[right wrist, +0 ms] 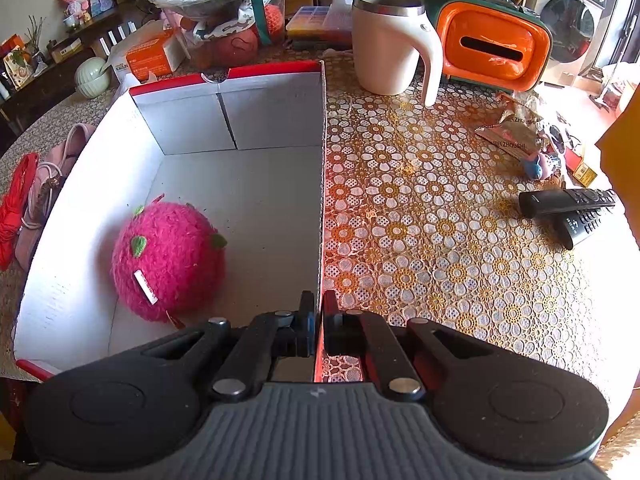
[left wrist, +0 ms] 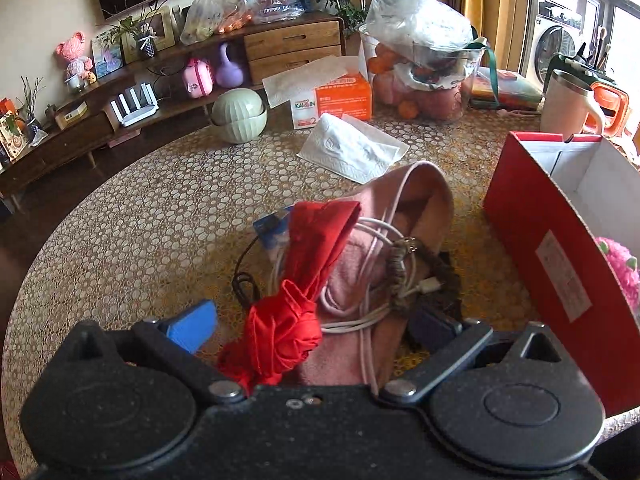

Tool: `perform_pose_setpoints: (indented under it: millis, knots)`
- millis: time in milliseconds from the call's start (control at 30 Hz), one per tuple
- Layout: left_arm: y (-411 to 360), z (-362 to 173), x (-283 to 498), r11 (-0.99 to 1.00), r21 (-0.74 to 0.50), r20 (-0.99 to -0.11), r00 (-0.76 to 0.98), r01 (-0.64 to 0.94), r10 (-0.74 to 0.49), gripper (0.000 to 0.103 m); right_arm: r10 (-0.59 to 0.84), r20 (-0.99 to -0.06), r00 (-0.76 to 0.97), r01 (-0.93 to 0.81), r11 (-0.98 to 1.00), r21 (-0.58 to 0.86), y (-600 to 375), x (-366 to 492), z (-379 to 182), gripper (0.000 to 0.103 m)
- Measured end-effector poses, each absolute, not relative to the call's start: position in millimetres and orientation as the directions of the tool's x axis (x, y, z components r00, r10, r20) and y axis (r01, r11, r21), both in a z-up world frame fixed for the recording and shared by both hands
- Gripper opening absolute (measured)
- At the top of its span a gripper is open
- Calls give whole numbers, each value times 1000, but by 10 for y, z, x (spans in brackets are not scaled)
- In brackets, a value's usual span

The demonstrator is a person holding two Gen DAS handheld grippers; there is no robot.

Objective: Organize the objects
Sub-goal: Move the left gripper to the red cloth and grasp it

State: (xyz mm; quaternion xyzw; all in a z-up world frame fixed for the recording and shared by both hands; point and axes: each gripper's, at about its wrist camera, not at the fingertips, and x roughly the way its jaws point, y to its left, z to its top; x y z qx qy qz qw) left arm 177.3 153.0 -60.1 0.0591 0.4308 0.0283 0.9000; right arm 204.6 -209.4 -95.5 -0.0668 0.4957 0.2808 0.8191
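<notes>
The right gripper point(right wrist: 316, 320) had its jaws clamped together on the right wall of the red box point(right wrist: 322, 184), near its near end. Inside the box lay one pink plush fruit point(right wrist: 168, 258) with green leaves, left of the jaws; its small white label was too small to read.

The left gripper point(left wrist: 312, 320) had its jaws standing apart over a heap on the worktop point(left wrist: 140, 216): one knotted red cloth point(left wrist: 288, 320) between them, one pink cloth point(left wrist: 416, 196), white cables point(left wrist: 372, 240) and a braided cord point(left wrist: 396, 272) just beyond. The box stood right of this heap.

Farther off lay one tissue box point(left wrist: 332, 100) marked "KAIQIN" and one loose tissue point(left wrist: 352, 148). Right of the box were one cream mug point(right wrist: 388, 44), one orange holder point(right wrist: 492, 48), two black remotes point(right wrist: 572, 208) and a wrapper point(right wrist: 512, 128) printed "ZHOUSHI".
</notes>
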Motion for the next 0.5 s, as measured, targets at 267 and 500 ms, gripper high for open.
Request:
perform_pose_setpoints:
  millis: [267,500]
  knots:
    - [1731,-945,1891,992,121,-795,597,-20,109,101,376,-857,352,-523,839,153,-2043,2038,-940,3]
    - [1856,-1097,1914,994,102,-811,576,-36,104,93,361,-864,352,-525,840,137,-2008,2032,-935,3]
